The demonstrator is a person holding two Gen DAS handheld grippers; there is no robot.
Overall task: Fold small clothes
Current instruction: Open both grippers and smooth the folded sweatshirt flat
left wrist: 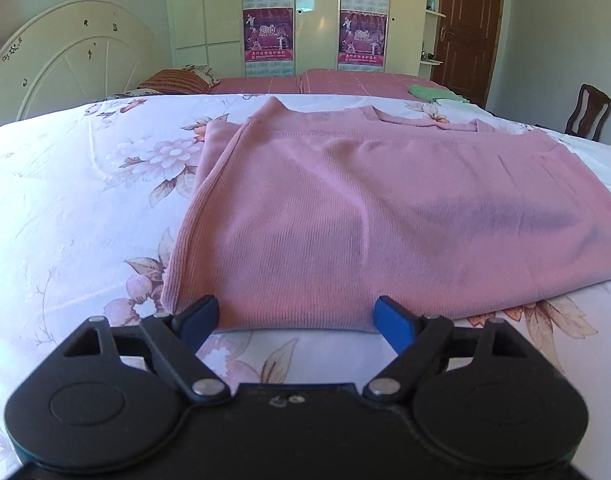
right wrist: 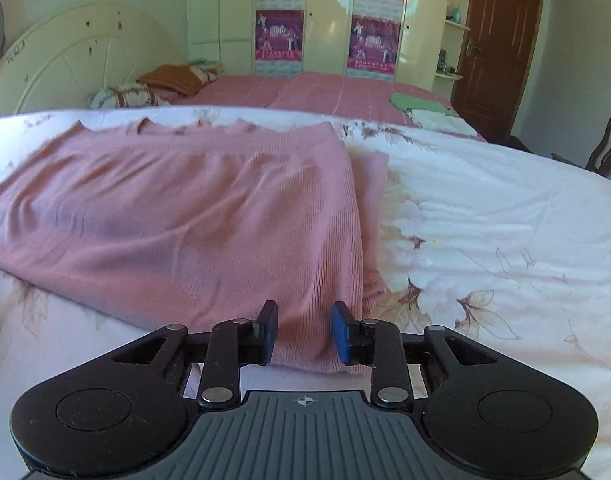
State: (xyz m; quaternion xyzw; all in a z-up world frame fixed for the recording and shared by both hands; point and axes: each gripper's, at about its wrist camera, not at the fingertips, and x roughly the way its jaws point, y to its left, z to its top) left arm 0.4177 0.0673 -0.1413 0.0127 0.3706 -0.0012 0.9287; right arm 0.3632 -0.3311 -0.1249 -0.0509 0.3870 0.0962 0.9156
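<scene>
A pink ribbed knit top lies flat on the floral bedsheet, with both side edges folded inward. My left gripper is wide open at the top's near left hem corner, with the hem between its fingers. In the right wrist view the same pink top lies on the sheet. My right gripper is open, with a narrower gap, and straddles the near right hem corner without clamping it.
The floral sheet spreads right of the top. Behind are a pink checked blanket, a green cloth, pillows, a white headboard, a wardrobe, a brown door and a wooden chair.
</scene>
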